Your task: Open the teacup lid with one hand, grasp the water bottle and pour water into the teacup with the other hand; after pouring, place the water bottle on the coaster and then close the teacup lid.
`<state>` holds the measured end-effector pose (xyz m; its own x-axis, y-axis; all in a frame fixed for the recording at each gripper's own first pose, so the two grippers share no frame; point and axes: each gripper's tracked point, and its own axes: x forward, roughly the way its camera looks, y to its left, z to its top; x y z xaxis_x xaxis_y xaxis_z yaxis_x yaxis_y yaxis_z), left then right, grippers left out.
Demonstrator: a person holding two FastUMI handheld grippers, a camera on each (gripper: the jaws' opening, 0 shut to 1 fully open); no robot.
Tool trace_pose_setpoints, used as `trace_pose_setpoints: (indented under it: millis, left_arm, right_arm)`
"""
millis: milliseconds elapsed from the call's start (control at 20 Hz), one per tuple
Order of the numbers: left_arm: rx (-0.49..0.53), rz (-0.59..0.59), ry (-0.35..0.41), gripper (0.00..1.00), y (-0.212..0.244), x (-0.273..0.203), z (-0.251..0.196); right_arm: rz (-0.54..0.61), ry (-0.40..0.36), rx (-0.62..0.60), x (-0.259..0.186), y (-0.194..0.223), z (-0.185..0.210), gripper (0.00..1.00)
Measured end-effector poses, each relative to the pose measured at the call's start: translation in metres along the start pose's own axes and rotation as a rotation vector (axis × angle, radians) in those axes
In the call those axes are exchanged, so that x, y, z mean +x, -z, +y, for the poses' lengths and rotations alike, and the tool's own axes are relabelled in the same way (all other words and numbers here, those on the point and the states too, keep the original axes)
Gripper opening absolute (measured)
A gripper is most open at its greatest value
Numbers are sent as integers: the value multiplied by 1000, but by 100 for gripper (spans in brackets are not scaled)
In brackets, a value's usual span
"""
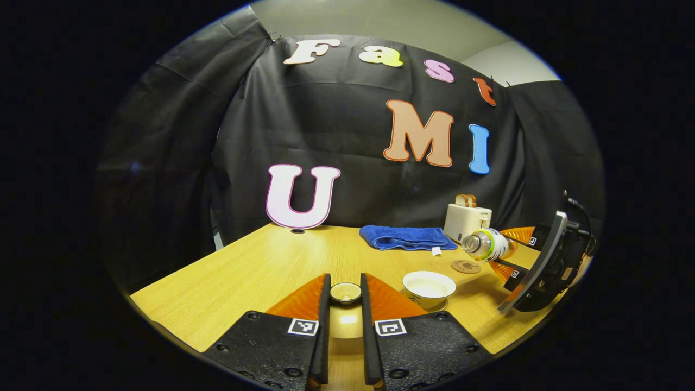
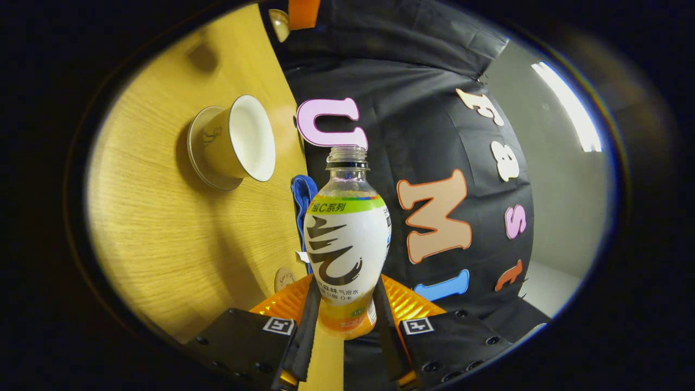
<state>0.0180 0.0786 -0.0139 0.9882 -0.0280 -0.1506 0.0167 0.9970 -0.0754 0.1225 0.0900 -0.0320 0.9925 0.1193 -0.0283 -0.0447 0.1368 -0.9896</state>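
**Pour stage: lid held clear, bottle tipped**

My left gripper point(image 1: 345, 297) is closed on the teacup lid point(image 1: 345, 292), keeping it clear of the teacup point(image 1: 429, 287), just ahead to its right. My right gripper point(image 2: 347, 304) clamps the water bottle point(image 2: 347, 239) low on its body, tipped sideways, capless mouth leading. Beyond, the coaster point(image 1: 466, 266) waits on the table point(image 1: 260, 266).

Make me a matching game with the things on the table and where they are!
Things:
1. water bottle
2. teacup lid
3. blue towel
4. coaster

Places:
A. folded at the back of the table
B. lying bare on the table
C. tipped sideways in the right gripper
D. between the left gripper fingers

Pairs: 1-C, 2-D, 3-A, 4-B
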Motion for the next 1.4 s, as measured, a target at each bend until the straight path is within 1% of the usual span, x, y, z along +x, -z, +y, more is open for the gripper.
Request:
trace_pose_setpoints:
  millis: [50,200,250,300,400,500,600,700,750,800,850,1050,1100,1150,1300,1400]
  left_arm:
    - [-4,2,0,23,0,0,0]
    - [-4,-1,2,23,-1,-2,0]
    - [0,-1,3,24,-1,-2,1]
    - [0,-1,5,23,-1,-2,1]
    - [-3,0,7,23,-1,-3,0]
    - [-5,-1,11,22,-2,-4,0]
    - [-4,-2,13,23,0,-5,1]
    - [-7,0,15,24,-1,-3,0]
    - [-8,2,14,22,0,-3,0]
    - [-9,4,15,24,2,-4,1]
    - [-8,4,15,23,2,-4,1]
    - [-16,2,21,23,0,-3,-1]
    - [-17,2,24,22,0,-3,-2]
    - [-16,2,26,23,1,-3,-2]
    - [-21,10,35,23,3,-2,-5]
    - [-26,13,36,23,4,-2,-5]
  right_arm:
    - [-9,-7,-15,4,-2,2,58]
    - [-35,-15,-91,3,-9,5,55]
    - [-48,-16,-123,4,-13,6,55]
    - [-62,-14,-151,0,-15,5,55]
    - [-79,-10,-200,-3,-17,4,55]
    - [-86,-20,-240,-3,-15,5,55]
    - [-95,-26,-299,-2,-16,3,55]
    - [-115,-17,-350,-4,-20,3,56]
    - [-120,-15,-368,-5,-21,4,56]
    - [-127,-15,-385,-3,-20,3,56]
    - [-132,-15,-404,-3,-20,2,57]
    - [-141,-16,-476,2,-23,-3,58]
    - [-147,-16,-496,3,-24,-5,58]
    - [-151,-12,-518,4,-25,-6,58]
    - [-162,7,-586,5,-27,-12,56]
    - [-161,11,-606,8,-26,-15,56]
